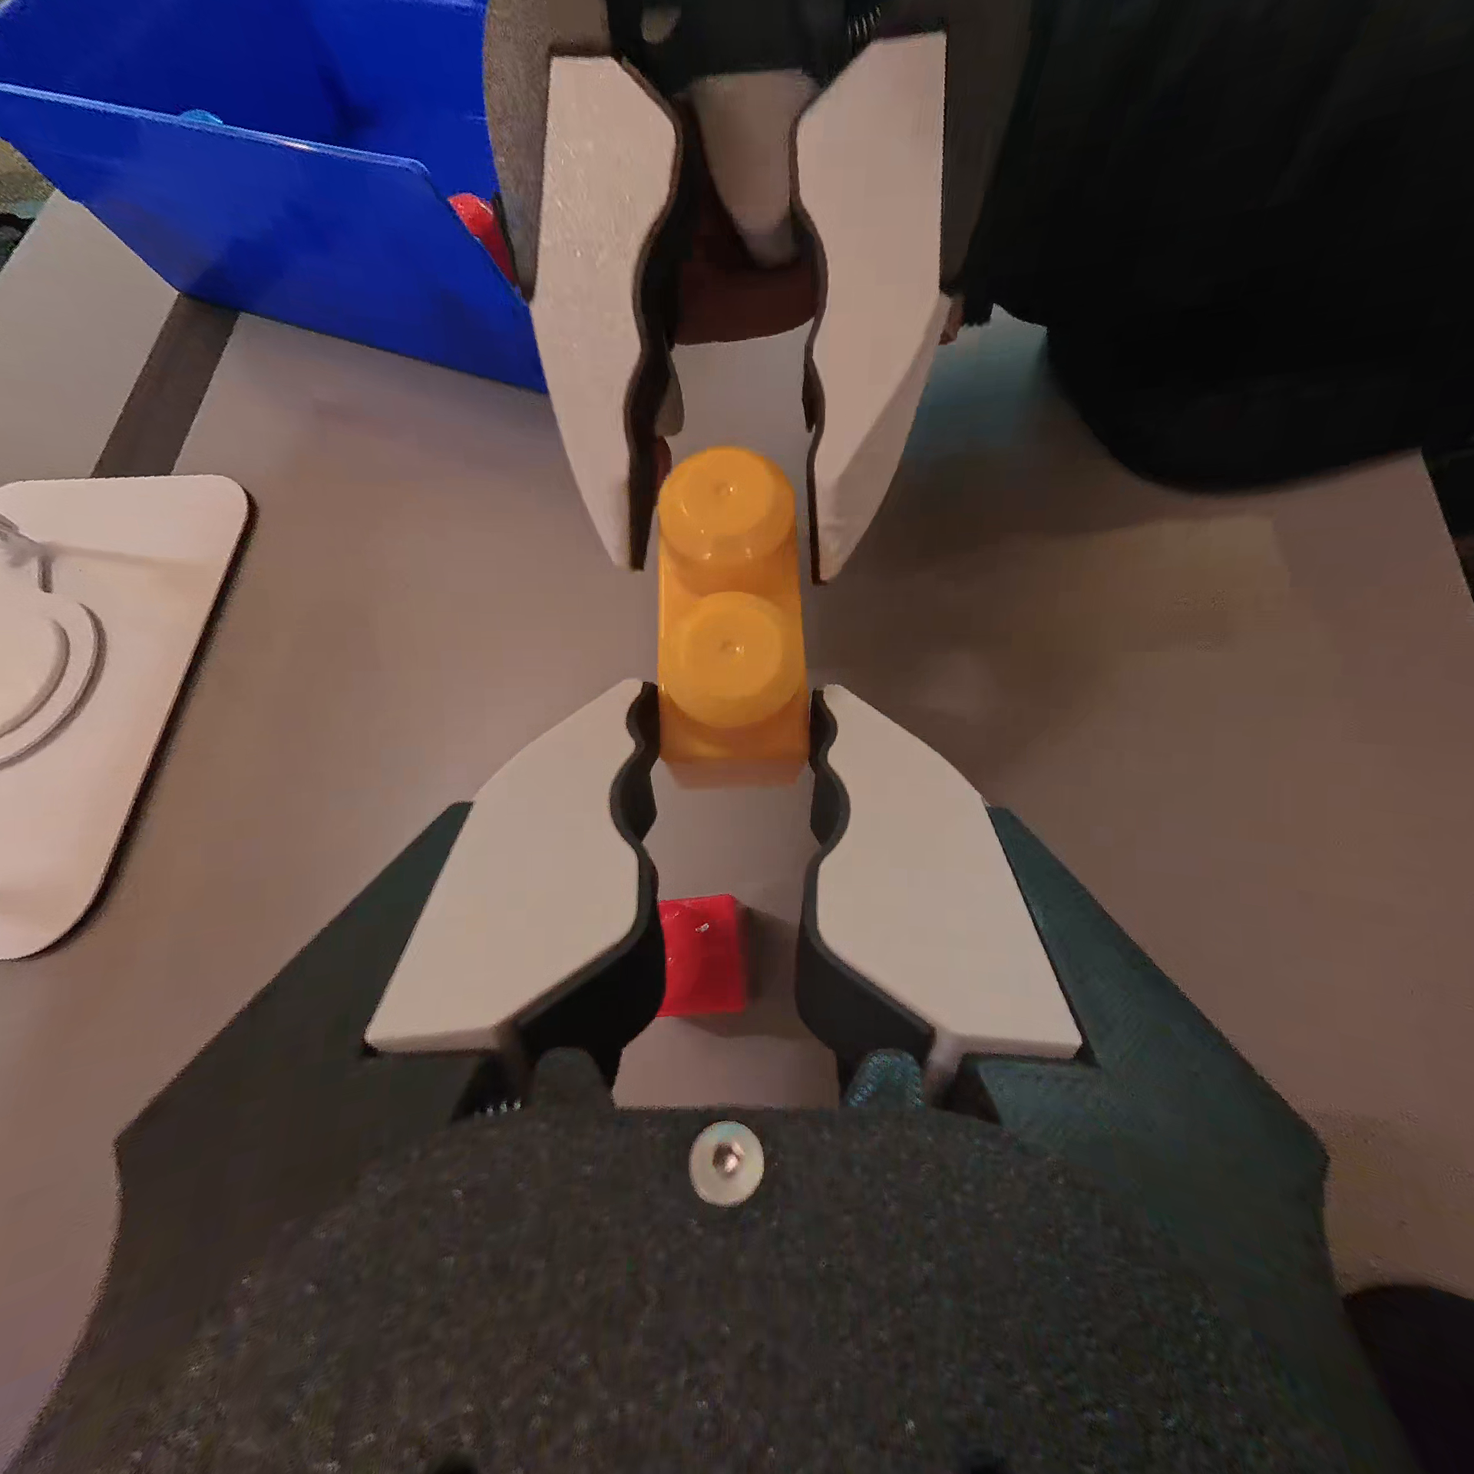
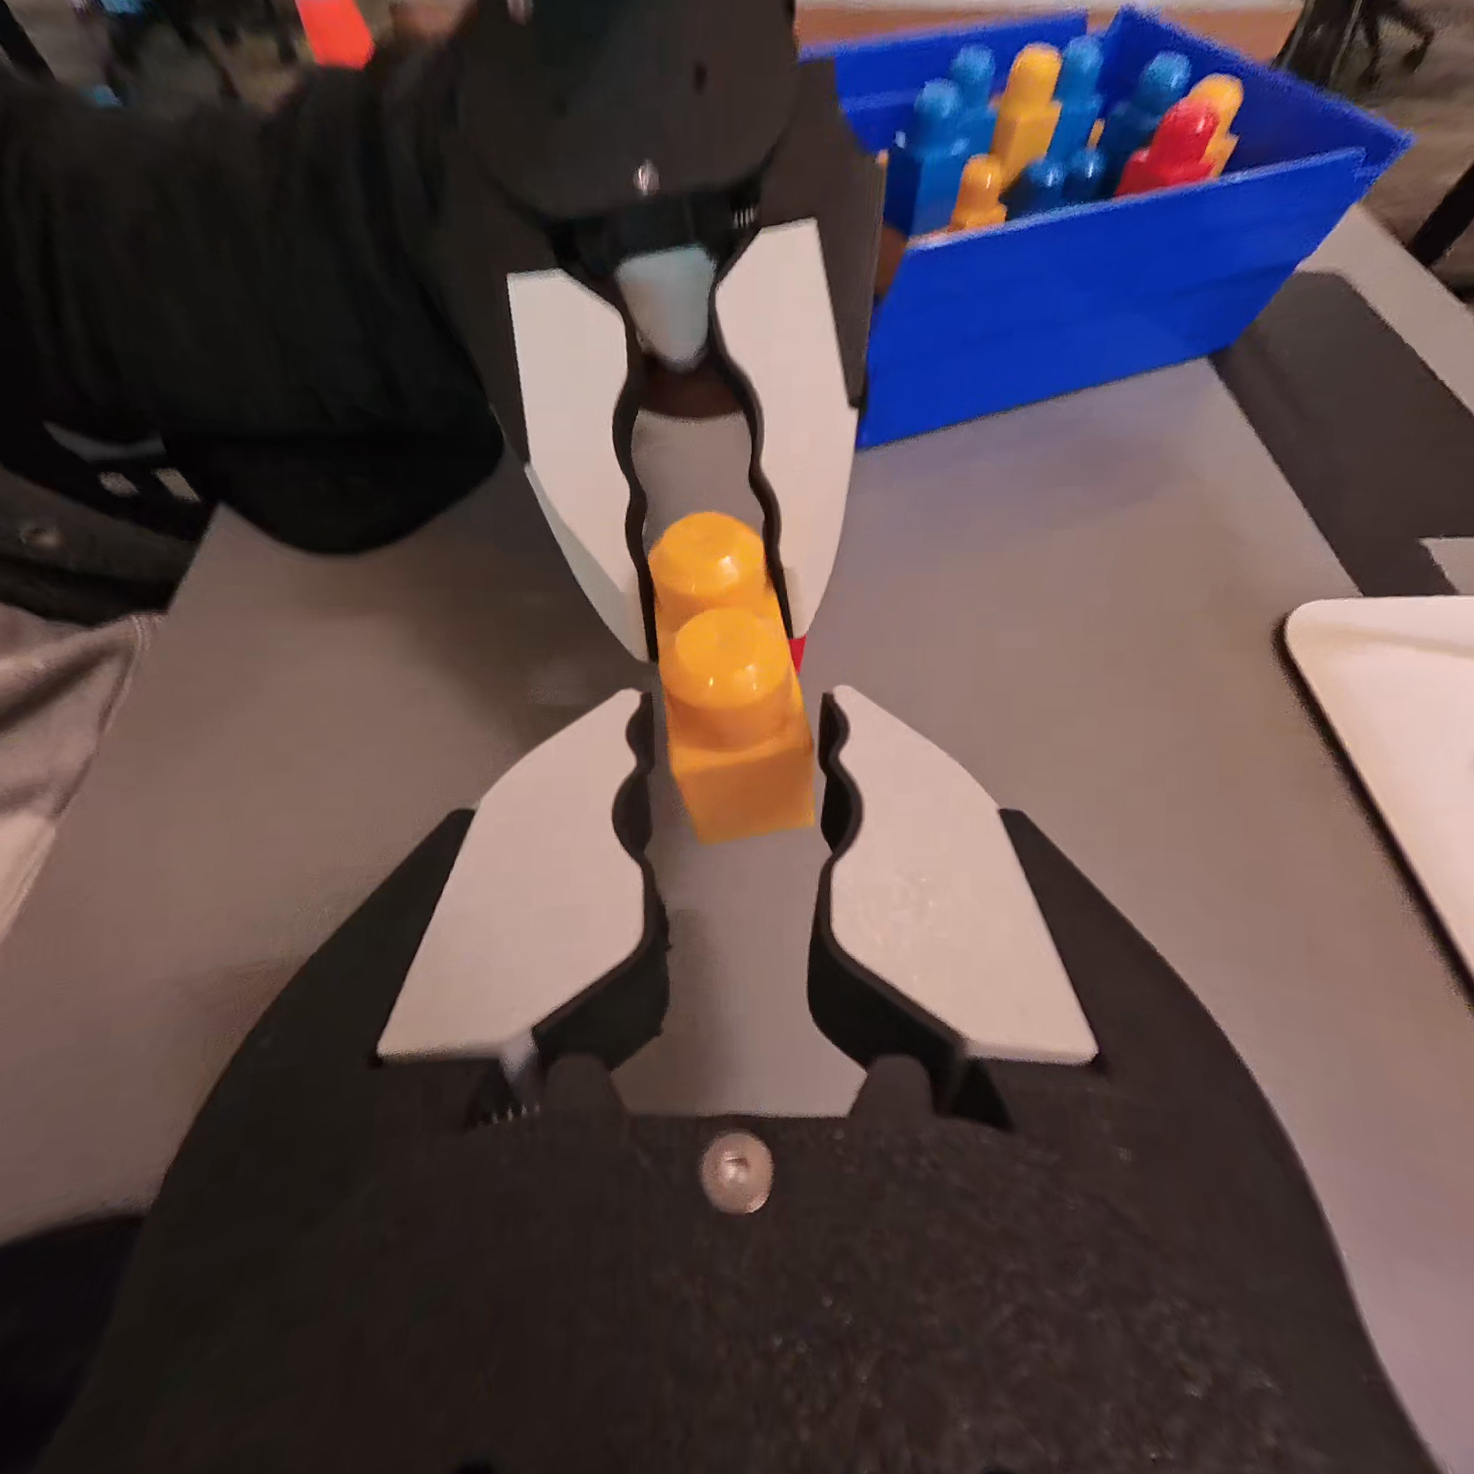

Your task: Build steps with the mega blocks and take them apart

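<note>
In the left wrist view, the left tongs [image 1: 730,718] fill the lower frame, clamped on the near end of a yellow two-stud block [image 1: 727,630] at centre. A red block [image 1: 702,953] lies on the grey table [image 1: 1117,718] below, between the tongs' fingers. Beyond, the right tongs [image 1: 726,558] reach down from the top; in the right wrist view their tips [image 2: 734,710] sit slightly apart around the block's other end, not squeezing it. A blue bin [image 2: 1117,303] of blocks stands upper right there. A white mat [image 1: 120,678] lies at the left edge.
</note>
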A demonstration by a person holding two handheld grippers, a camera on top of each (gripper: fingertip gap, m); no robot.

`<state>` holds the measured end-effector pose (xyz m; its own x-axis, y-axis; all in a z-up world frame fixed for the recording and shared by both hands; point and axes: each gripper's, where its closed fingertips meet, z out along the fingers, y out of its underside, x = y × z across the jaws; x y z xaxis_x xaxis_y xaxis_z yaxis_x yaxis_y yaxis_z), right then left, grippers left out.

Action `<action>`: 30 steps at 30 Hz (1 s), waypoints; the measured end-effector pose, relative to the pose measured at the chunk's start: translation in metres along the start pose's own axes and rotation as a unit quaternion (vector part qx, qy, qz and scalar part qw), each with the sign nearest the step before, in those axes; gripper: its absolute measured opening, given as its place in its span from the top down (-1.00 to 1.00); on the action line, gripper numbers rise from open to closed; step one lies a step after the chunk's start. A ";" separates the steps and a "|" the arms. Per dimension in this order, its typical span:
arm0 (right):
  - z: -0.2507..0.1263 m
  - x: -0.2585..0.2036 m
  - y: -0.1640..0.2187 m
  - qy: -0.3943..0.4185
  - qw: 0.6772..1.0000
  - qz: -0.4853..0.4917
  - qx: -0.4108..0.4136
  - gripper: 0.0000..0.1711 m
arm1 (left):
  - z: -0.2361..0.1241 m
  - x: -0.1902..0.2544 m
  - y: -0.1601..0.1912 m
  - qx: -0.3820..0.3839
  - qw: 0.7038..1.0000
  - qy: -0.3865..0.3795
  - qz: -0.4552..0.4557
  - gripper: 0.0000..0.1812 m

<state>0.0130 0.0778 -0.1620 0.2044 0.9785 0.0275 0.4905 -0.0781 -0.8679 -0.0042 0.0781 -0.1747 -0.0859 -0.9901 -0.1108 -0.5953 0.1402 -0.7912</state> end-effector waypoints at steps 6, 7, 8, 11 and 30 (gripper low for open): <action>0.008 0.000 0.011 0.034 0.996 -0.041 -0.071 0.58 | 0.005 0.000 0.021 -0.064 0.998 -0.010 0.022 0.60; 0.009 -0.003 0.011 0.032 0.995 -0.046 -0.077 0.59 | 0.008 0.002 0.022 -0.071 0.997 -0.007 0.027 0.60; 0.011 -0.005 0.012 0.030 0.995 -0.050 -0.083 0.58 | 0.010 0.004 0.023 -0.073 0.997 -0.003 0.028 0.60; 0.015 -0.006 0.023 0.038 0.988 -0.064 -0.132 0.58 | 0.012 0.008 0.019 -0.069 0.997 0.003 0.034 0.60; 0.032 -0.006 0.047 0.048 0.972 -0.084 -0.214 0.60 | 0.014 0.010 0.024 -0.074 0.997 0.014 0.027 0.60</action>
<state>0.0079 0.0739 -0.2190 0.1596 0.9636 0.2146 0.8275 -0.0121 -0.5614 -0.0083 0.0714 -0.2029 -0.1430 -0.9808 -0.1323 -0.6999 0.1947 -0.6872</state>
